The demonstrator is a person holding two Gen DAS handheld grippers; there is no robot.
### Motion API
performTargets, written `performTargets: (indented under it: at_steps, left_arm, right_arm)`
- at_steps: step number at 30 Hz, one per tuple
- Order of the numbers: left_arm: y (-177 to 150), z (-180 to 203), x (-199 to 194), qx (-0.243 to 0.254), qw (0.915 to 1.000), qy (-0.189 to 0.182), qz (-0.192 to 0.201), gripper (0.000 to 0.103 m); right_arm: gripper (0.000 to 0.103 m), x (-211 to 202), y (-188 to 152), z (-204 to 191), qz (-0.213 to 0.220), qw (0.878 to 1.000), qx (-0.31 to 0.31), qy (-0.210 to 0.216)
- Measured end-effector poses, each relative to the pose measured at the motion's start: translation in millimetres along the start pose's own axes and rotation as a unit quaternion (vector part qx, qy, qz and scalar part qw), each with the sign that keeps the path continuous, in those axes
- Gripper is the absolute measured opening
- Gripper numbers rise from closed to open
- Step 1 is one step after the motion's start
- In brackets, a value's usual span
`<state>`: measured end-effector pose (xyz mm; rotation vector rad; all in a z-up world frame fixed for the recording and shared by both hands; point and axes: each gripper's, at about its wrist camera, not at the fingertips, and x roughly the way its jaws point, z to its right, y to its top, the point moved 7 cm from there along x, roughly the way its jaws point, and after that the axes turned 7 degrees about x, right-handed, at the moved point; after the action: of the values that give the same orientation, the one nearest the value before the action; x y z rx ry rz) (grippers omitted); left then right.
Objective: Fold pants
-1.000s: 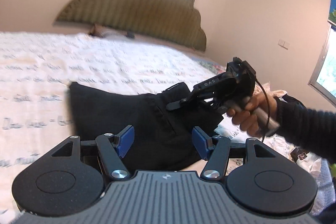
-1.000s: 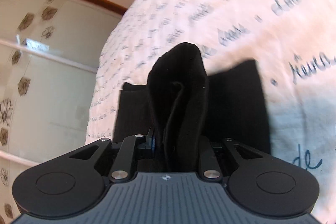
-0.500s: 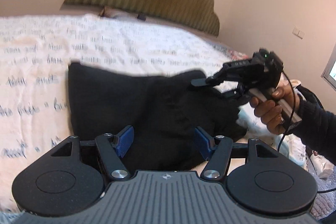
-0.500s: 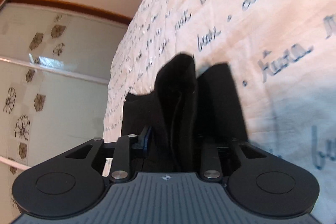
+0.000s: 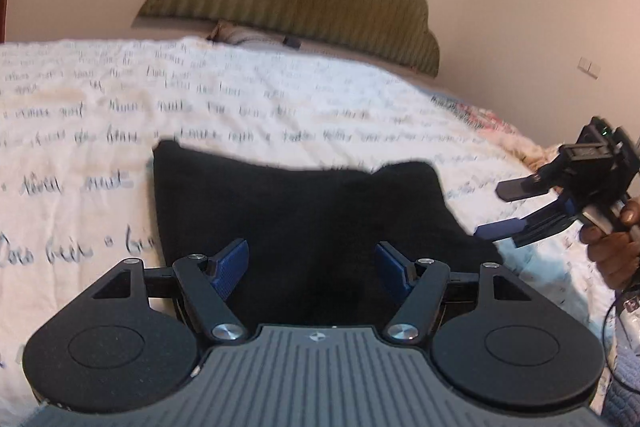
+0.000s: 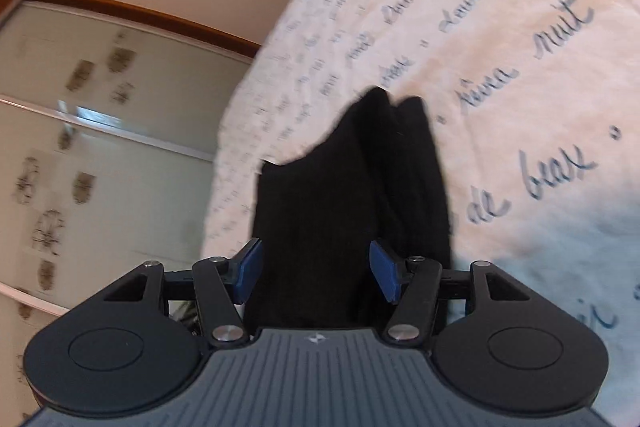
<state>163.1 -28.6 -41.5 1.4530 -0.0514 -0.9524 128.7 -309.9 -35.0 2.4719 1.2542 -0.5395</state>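
The bed (image 5: 280, 115) fills both views, its pale cover printed with lines of script, and the black pants (image 5: 304, 215) lie on it as a compact folded block, near the edge closest to me. Seen from my right wrist, the pants (image 6: 344, 195) show stacked layers, with two rounded folds peaking at the far end.

My left gripper (image 5: 312, 263) hangs low over the near edge of the block. Its jaws are opening and hold nothing; the blue pads stand either side of dark cloth that lies below them, apart from it as far as I can judge.

My right gripper (image 5: 516, 211) is off the block's right side, in my right hand (image 5: 612, 247). Its jaws are opening too. In its own view the cloth sits between the pads (image 6: 384, 275) without being pressed, so I judge the fold released.

To finish this step well, I would let both sets of jaws clear the fabric fully before drawing back, so no pad drags a layer and spoils the stack. Pulling away low and straight, along the fold and not across it, looks safest. If the far peaks stand proud, a light press there should flatten them.
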Motion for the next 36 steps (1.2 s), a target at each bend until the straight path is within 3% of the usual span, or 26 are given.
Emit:
performTargets:
  at_steps: [3, 7, 9, 11, 14, 16, 21, 27, 29, 33, 36]
  left_arm:
    - [-11, 3, 1, 0.016, 0.9998, -0.001, 0.013, 0.077]
    - [-17, 9, 2, 0.035, 0.9992, -0.006, 0.020, 0.088]
    - [-17, 9, 2, 0.038, 0.9990, -0.007, 0.020, 0.089]
    - [-17, 8, 1, 0.036, 0.9991, -0.006, 0.022, 0.089]
    - [-10, 11, -6, 0.033, 0.9993, 0.007, 0.018, 0.089]
    - [-9, 14, -7, 0.028, 0.9996, -0.004, 0.009, 0.094]
    - [-23, 24, 9, 0.067, 0.9977, 0.006, -0.007, 0.100]
    - [-23, 24, 11, 0.069, 0.9976, 0.006, -0.010, 0.102]
    - [-24, 25, 11, 0.072, 0.9973, 0.010, -0.010, 0.102]
    - [-24, 25, 11, 0.072, 0.9973, 0.011, -0.010, 0.102]
    - [-24, 26, 11, 0.074, 0.9971, 0.012, -0.010, 0.102]
  right_arm:
    - [0.058, 7, -7, 11, -0.024, 1.000, 0.016, -0.006]
    - [0.054, 21, -17, 7, -0.042, 0.999, -0.008, -0.012]
    - [0.005, 28, -23, 3, -0.054, 0.997, -0.046, -0.038]
    - [0.005, 33, -29, 2, -0.059, 0.994, -0.077, -0.057]
    - [0.005, 21, -24, -9, -0.051, 0.993, -0.096, -0.049]
    - [0.004, 5, -16, -16, -0.034, 0.993, -0.106, -0.044]
    - [0.004, 9, -15, 17, -0.052, 0.992, -0.081, -0.077]
    - [0.008, 2, -13, 29, -0.030, 0.999, -0.026, -0.034]
    - [0.011, -9, -7, 21, -0.010, 0.999, -0.021, -0.032]
    - [0.013, -31, 16, -7, 0.073, 0.997, -0.037, -0.003]
    - [0.015, -11, 21, -33, 0.072, 0.996, -0.060, 0.007]
